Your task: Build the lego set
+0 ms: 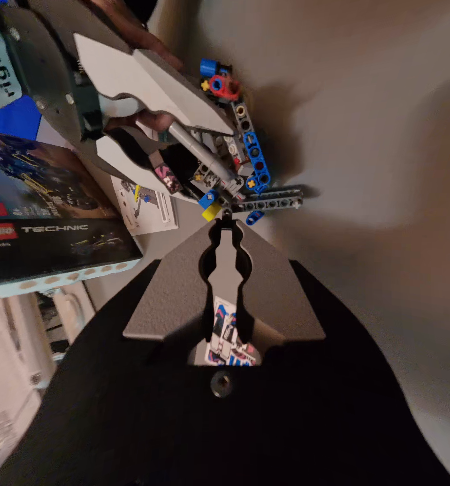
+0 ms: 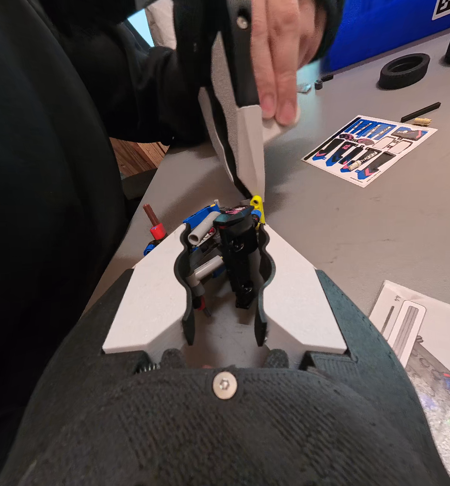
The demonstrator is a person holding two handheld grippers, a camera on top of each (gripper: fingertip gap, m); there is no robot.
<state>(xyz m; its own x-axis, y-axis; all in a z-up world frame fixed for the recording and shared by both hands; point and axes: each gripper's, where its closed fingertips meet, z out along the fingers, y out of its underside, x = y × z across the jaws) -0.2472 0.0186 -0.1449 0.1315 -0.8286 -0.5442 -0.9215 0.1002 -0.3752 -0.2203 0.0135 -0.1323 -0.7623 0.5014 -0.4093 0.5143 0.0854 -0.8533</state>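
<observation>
**A:** Right gripper (image 2: pixel 225 236) first. State?

**B:** Clamped on the brick model (image 2: pixel 226 249). The model fills the gap between the two white fingers (image 2: pixel 150 294), its black and grey parts against the dark pads on both sides. A grey tube, a blue beam and a yellow piece (image 2: pixel 257 207) stick out past the tips.

**A:** And the left gripper (image 1: pixel 226 223)?

**B:** Nearly shut, pinching a small dark part at the model's end. Its tips sit right by the yellow piece. From the right-hand camera the same gripper comes down from above, a hand (image 2: pixel 279 60) on it, tips at the yellow piece.

**A:** Where is the model?

**B:** Over the grey table (image 2: pixel 350 231), near its edge, between the two grippers. Whether it touches the table I cannot tell.

**A:** Surroundings?

**B:** A sticker sheet (image 2: pixel 368 150) lies further out on the table, well apart. Black tyres (image 2: pixel 404 71) beyond it, near a blue box. A booklet (image 2: pixel 423 323) lies to the right. In the left camera, a set box (image 1: pixel 47 210) sits beside the booklet.
</observation>
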